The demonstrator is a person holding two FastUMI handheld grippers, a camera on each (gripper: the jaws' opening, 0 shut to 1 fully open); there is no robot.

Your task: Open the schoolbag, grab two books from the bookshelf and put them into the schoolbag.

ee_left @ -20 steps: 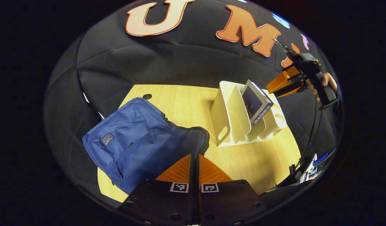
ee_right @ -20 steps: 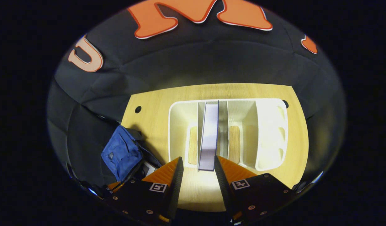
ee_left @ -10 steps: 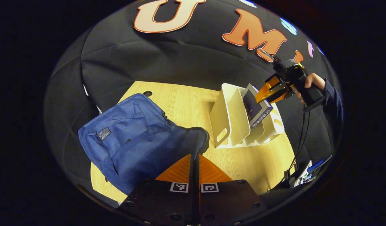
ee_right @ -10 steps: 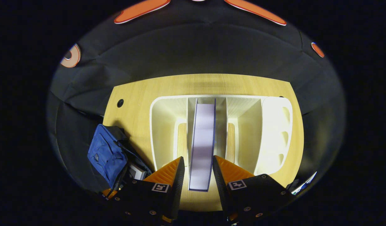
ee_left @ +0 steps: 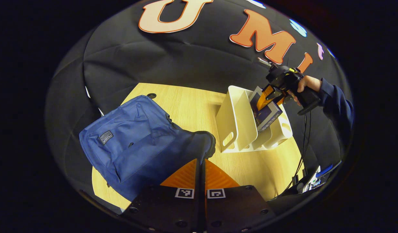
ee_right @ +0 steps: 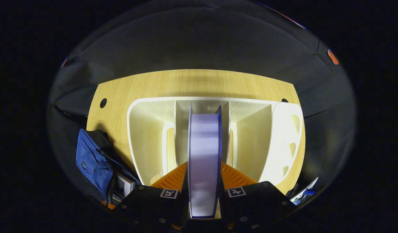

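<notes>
The book (ee_right: 203,155) stands upright in the middle slot of the white bookshelf (ee_right: 147,142), pinched on both covers by the right gripper (ee_right: 203,174). Left of the shelf on the wooden table (ee_left: 192,106) lies the blue schoolbag (ee_left: 134,142), its opening edge at the left gripper (ee_left: 201,165), whose fingers are pressed together

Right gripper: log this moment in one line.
right gripper | jaws astride book in white bookshelf | left gripper jaws shut at schoolbag
</notes>
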